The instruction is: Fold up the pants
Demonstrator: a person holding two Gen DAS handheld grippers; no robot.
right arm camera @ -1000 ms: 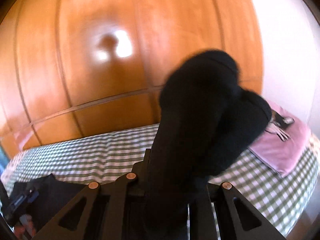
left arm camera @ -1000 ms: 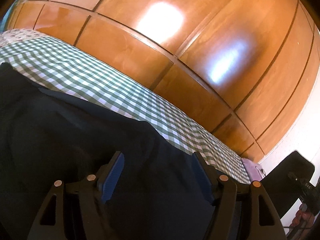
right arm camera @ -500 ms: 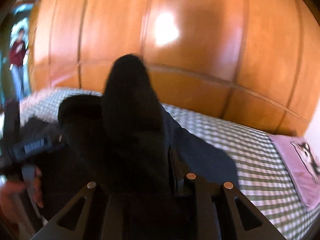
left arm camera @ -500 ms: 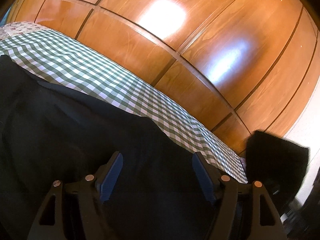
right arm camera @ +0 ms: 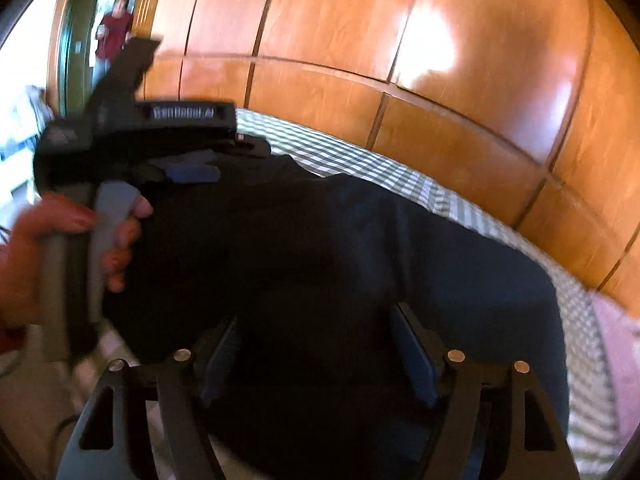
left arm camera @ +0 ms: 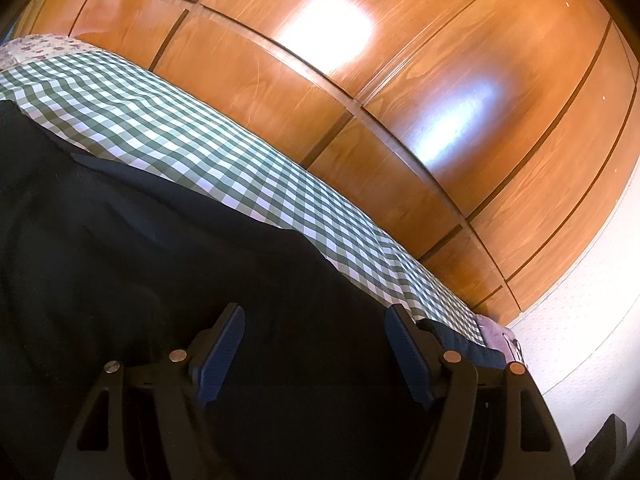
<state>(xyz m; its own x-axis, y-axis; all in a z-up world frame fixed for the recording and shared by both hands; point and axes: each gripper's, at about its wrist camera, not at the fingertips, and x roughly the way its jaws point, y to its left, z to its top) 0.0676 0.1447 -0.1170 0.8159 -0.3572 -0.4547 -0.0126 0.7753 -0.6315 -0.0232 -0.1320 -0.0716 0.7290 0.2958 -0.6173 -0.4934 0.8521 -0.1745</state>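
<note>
Dark navy pants (left arm camera: 168, 264) lie on a green checked bed cover (left arm camera: 168, 136). My left gripper (left arm camera: 316, 344) hovers low over them, open, with only flat cloth below its blue pads (left arm camera: 222, 354). In the right wrist view a folded-over layer of the pants (right arm camera: 360, 248) rests on the bed. My right gripper (right arm camera: 316, 352) sits just above it with its jaws opening; cloth lies between the fingers but the pads do not press on it. The left gripper (right arm camera: 208, 160), held by a hand (right arm camera: 60, 240), is over the pants' left end.
A glossy wooden wardrobe (left arm camera: 400, 128) runs along the bed's far side. A pink cloth (right arm camera: 616, 344) lies at the right end of the bed. A person in a red top (right arm camera: 114, 28) stands in a doorway at the far left. A white wall (left arm camera: 592, 336) is on the right.
The right gripper swung left and down with a bunched end of the pants, laid it over the rest, and its jaws spread apart off the cloth. The left gripper stayed put.
</note>
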